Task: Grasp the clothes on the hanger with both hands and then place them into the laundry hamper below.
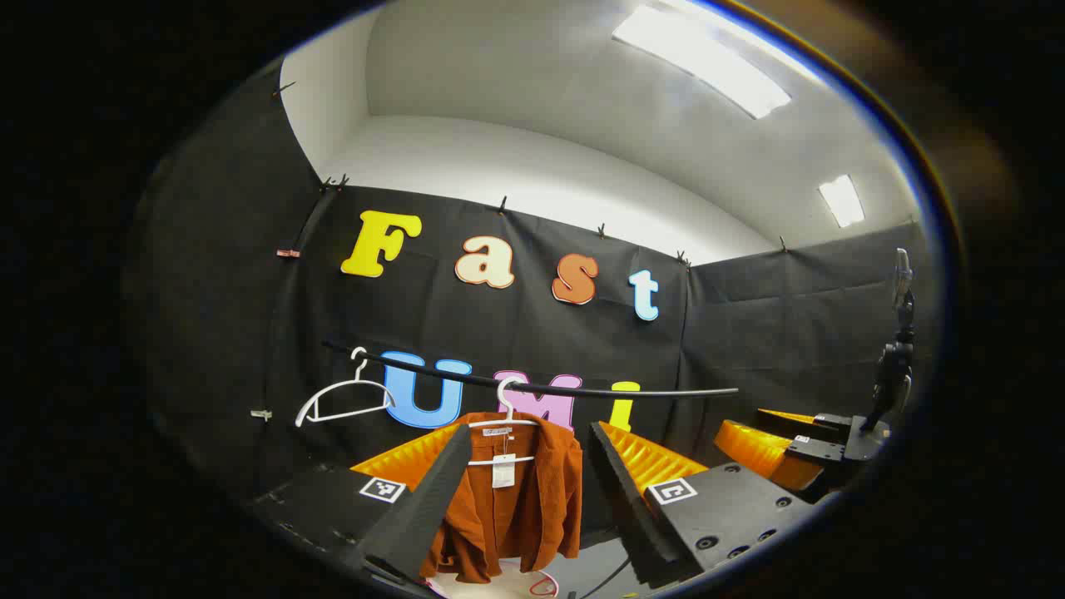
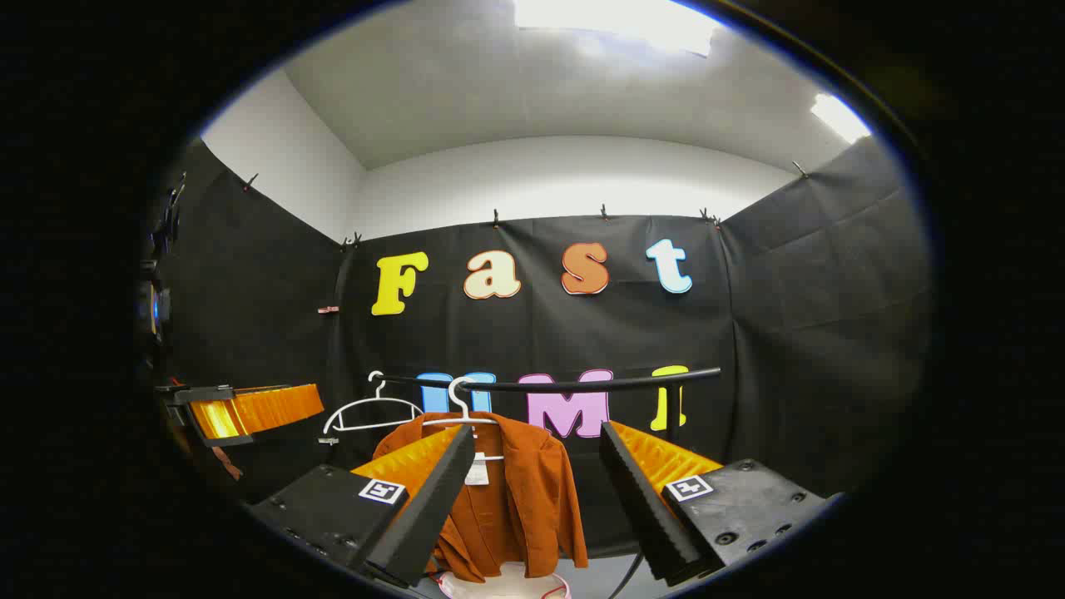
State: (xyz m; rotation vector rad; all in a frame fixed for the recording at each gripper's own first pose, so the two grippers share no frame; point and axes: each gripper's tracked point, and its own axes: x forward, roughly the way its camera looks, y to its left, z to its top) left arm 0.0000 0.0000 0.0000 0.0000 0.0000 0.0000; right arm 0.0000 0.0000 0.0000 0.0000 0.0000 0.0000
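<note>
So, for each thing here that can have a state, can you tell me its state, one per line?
Rust-orange jacket: hanging on a white hanger, not yet grasped.
White hanger: hooked on the black rail, carrying the jacket.
Second white hanger: on the rail, bare.
Left gripper: open, apart from the jacket.
Right gripper: open, apart from the jacket.

An empty white hanger (image 1: 345,399) hangs on the black rail (image 1: 532,384) beneath bright ceiling lights (image 1: 703,60).
</note>
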